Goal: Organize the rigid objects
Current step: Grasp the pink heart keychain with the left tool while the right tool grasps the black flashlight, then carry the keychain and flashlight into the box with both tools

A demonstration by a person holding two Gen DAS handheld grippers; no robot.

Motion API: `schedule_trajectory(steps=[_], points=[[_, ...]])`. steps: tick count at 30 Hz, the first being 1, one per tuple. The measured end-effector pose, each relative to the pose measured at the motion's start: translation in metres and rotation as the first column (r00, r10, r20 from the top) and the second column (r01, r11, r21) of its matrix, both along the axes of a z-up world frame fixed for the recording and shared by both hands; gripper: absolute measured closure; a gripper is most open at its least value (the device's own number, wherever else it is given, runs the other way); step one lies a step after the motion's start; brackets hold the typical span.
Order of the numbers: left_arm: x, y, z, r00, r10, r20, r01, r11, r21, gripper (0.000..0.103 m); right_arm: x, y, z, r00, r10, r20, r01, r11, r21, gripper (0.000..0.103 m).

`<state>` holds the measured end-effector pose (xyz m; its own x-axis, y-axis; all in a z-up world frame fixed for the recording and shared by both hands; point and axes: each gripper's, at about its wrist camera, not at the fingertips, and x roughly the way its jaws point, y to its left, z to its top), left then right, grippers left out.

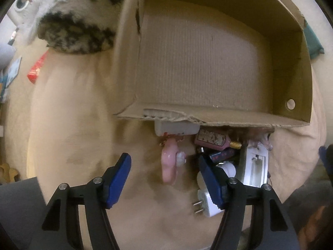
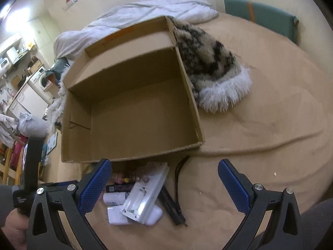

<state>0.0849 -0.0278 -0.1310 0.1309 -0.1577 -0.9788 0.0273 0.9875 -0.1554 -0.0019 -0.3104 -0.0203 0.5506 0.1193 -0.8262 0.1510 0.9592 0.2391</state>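
An open cardboard box (image 2: 133, 95) sits on a bed covered with a tan sheet (image 2: 260, 141), and it serves as the landmark for everything else. Its inside shows only bare cardboard. Against the box's near wall lies a small heap of rigid things: a pink figure (image 1: 169, 162), a white block (image 1: 175, 128) tucked under the box edge, a pink perfume bottle (image 1: 214, 140) with a gold cap, a white plug adapter (image 1: 205, 205) with two prongs, and a clear plastic package (image 2: 145, 191) tilted across a white item. A black stick-like object (image 2: 171, 207) with a cord lies just beside the package, near the box's front corner.

The left gripper (image 1: 164, 182) points down at the heap just in front of the box; its jaws stand partly spread, the pink figure between them with gaps on both sides, and one blue pad is at the adapter. The right gripper (image 2: 164, 184) hovers before the same wall with jaws spread wide, pinching nothing.

A furry spotted blanket (image 2: 210, 62) lies against the box's far side, and a white duvet (image 2: 145, 10) is behind the box.
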Motion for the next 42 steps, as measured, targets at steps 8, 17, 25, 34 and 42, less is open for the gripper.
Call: schedule_trajectory(steps=[8,17,25,34,42], points=[[-0.005,-0.005,-0.018,0.999,0.007,-0.045,-0.009,0.999,-0.045,0.082,0.008,-0.014,-0.037,0.983,-0.015,-0.184,0.028,0.997,0.069,0.000],[-0.025,0.003,-0.007,0.999,0.035,-0.031,-0.034,0.998,0.053,0.082,0.008,0.013,-0.083,0.898,0.147,-0.415,-0.159,0.987,0.005,0.055],[-0.022,0.006,0.000,0.999,0.045,-0.030,-0.042,0.995,0.089,0.082,0.018,0.043,-0.115,0.854,0.197,-0.481,-0.260,0.963,-0.067,0.058],[-0.024,-0.004,0.004,0.999,0.037,-0.014,-0.035,0.993,0.117,0.082,0.013,0.070,-0.118,0.869,0.239,-0.434,-0.339,0.926,-0.168,0.079],[-0.032,0.005,0.018,0.996,0.090,0.011,-0.091,0.989,0.120,0.082,-0.003,0.078,-0.095,0.868,0.252,-0.428,-0.361,0.912,-0.195,0.080]])
